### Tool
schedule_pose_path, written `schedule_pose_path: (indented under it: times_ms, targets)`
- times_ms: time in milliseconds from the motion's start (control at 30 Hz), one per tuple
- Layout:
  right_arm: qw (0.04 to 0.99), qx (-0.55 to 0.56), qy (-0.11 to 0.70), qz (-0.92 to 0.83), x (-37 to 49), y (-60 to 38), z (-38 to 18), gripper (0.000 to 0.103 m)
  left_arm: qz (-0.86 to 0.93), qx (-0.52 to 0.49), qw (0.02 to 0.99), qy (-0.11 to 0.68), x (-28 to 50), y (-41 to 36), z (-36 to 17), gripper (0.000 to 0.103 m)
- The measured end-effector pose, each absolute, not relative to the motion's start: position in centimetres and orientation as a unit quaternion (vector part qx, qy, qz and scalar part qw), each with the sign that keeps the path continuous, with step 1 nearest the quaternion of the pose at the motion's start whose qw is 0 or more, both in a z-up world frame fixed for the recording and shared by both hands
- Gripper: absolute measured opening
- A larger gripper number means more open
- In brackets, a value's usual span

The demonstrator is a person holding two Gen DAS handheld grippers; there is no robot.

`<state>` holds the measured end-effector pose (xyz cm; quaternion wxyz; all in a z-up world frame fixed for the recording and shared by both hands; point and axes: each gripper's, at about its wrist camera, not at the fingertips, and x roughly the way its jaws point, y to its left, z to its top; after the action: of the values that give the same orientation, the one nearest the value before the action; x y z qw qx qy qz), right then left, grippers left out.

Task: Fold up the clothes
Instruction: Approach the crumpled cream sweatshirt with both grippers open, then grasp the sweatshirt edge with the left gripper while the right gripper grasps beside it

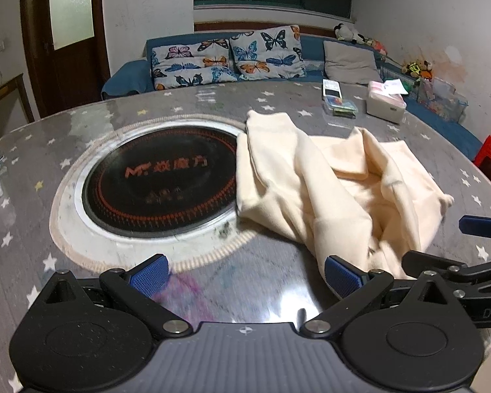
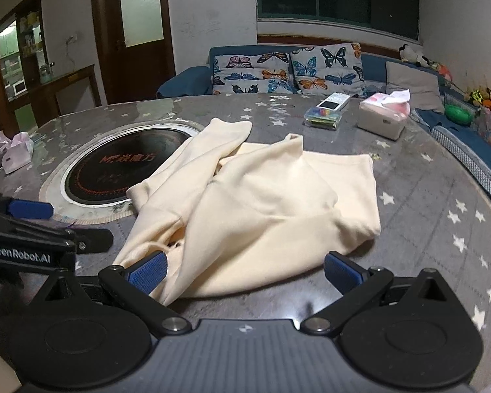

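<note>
A cream garment (image 1: 337,190) lies crumpled on the grey star-patterned table (image 1: 81,131), right of the round black hotplate (image 1: 160,177). It also shows in the right wrist view (image 2: 262,203), loosely bunched with a sleeve reaching toward the hotplate (image 2: 121,167). My left gripper (image 1: 247,276) is open and empty, over bare table just left of the garment's near edge. My right gripper (image 2: 245,271) is open, its jaws standing either side of the garment's near hem, left pad touching the cloth. The right gripper's fingers (image 1: 481,226) show at the right edge of the left wrist view.
A tissue box (image 2: 381,118), a clear box of small items (image 2: 322,116) and a remote (image 2: 335,101) sit at the table's far right. Pink packets (image 2: 14,150) lie at the far left. A blue sofa with butterfly cushions (image 2: 288,72) stands behind the table.
</note>
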<state>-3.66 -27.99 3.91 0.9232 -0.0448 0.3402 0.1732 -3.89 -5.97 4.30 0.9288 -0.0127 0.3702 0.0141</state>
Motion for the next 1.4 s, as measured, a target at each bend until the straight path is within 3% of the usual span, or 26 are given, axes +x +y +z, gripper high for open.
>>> schedule_pose_path:
  times_ms: [433,633,700,833,967,1167,1333,1400]
  targets:
    - [0.923,-0.042,0.33,0.192,2.1,-29.1,6.1,0.09,-0.001,0.0,0.939,0.345,0.9,-6.3,5.7,0.101]
    - [0.925,-0.044,0.323,0.193,5.4,-29.3,7.2,0.081,-0.024,-0.01,0.94,0.34,4.0,-6.4,6.3,0.089]
    - [0.925,-0.041,0.33,0.186,7.2,-29.4,7.1,0.069,-0.034,-0.01,0.94,0.34,5.2,-6.7,6.3,0.082]
    - [0.918,-0.026,0.354,0.179,10.6,-29.7,6.3,0.064,-0.048,-0.009,0.937,0.345,7.9,-7.3,6.1,0.075]
    - [0.909,-0.017,0.376,0.178,13.3,-29.7,4.9,0.051,-0.063,-0.009,0.934,0.351,10.5,-8.1,5.7,0.058]
    - [0.901,-0.012,0.393,0.181,15.2,-29.5,3.5,0.035,-0.094,-0.018,0.922,0.376,14.2,-9.3,4.5,0.058]
    - [0.895,-0.02,0.402,0.191,15.8,-29.1,2.9,0.028,-0.096,-0.011,0.911,0.401,16.0,-9.8,3.1,0.057]
    - [0.894,-0.022,0.404,0.193,15.9,-29.1,2.8,0.023,-0.097,-0.01,0.909,0.406,16.3,-9.8,2.7,0.042]
